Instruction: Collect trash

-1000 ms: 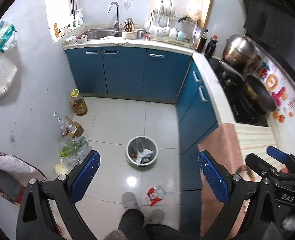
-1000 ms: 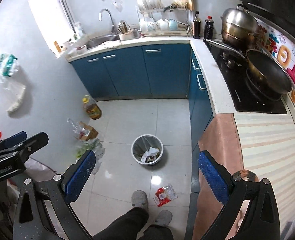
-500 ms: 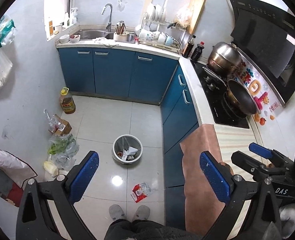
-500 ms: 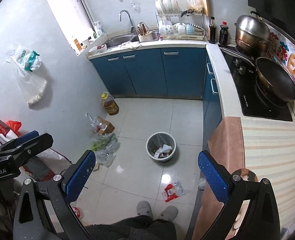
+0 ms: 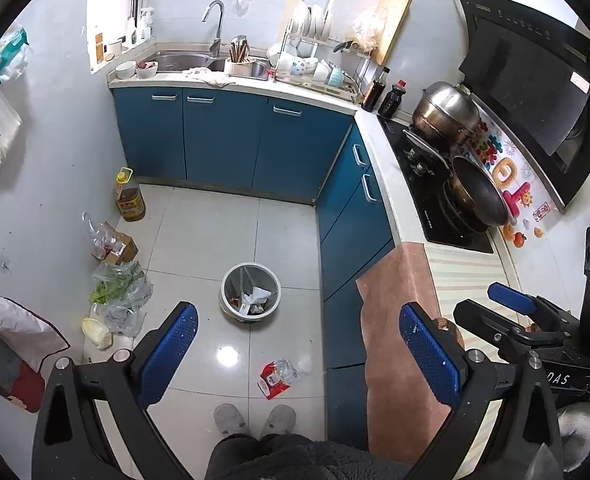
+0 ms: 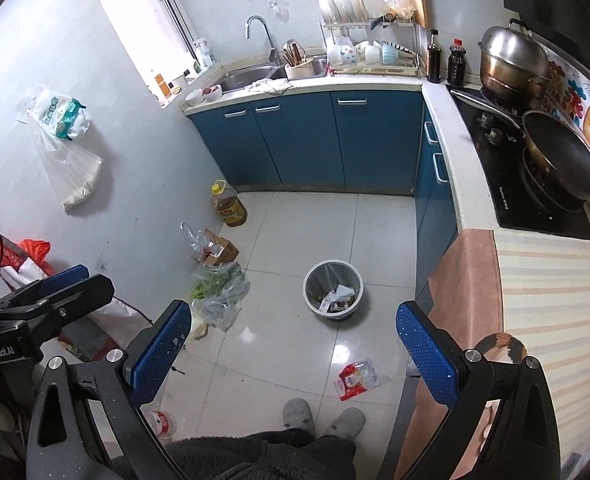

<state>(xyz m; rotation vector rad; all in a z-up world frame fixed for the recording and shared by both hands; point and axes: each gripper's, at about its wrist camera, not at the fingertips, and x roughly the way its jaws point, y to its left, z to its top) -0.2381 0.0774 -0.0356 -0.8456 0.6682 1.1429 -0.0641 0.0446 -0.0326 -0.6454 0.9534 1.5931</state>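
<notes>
A red and clear snack wrapper point(image 5: 278, 376) lies on the white tile floor just ahead of the person's grey slippers; it also shows in the right wrist view point(image 6: 355, 378). A round grey trash bin point(image 5: 251, 297) with several scraps inside stands on the floor beyond it, also in the right wrist view point(image 6: 333, 295). My left gripper point(image 5: 299, 354) is open and empty, held high above the floor. My right gripper point(image 6: 293, 354) is open and empty, also high above the floor. Each gripper shows at the edge of the other's view.
Blue cabinets point(image 5: 231, 140) run along the back and right. Plastic bags of greens point(image 5: 119, 288), a cardboard box point(image 5: 115, 245) and an oil bottle point(image 5: 129, 196) line the left wall. A cloth-covered counter point(image 5: 399, 320) is at the right. A small white and red container point(image 6: 161, 424) lies near my feet.
Both grippers have risen and drawn back, so the bin and wrapper look smaller and farther. Both stay open and empty.
</notes>
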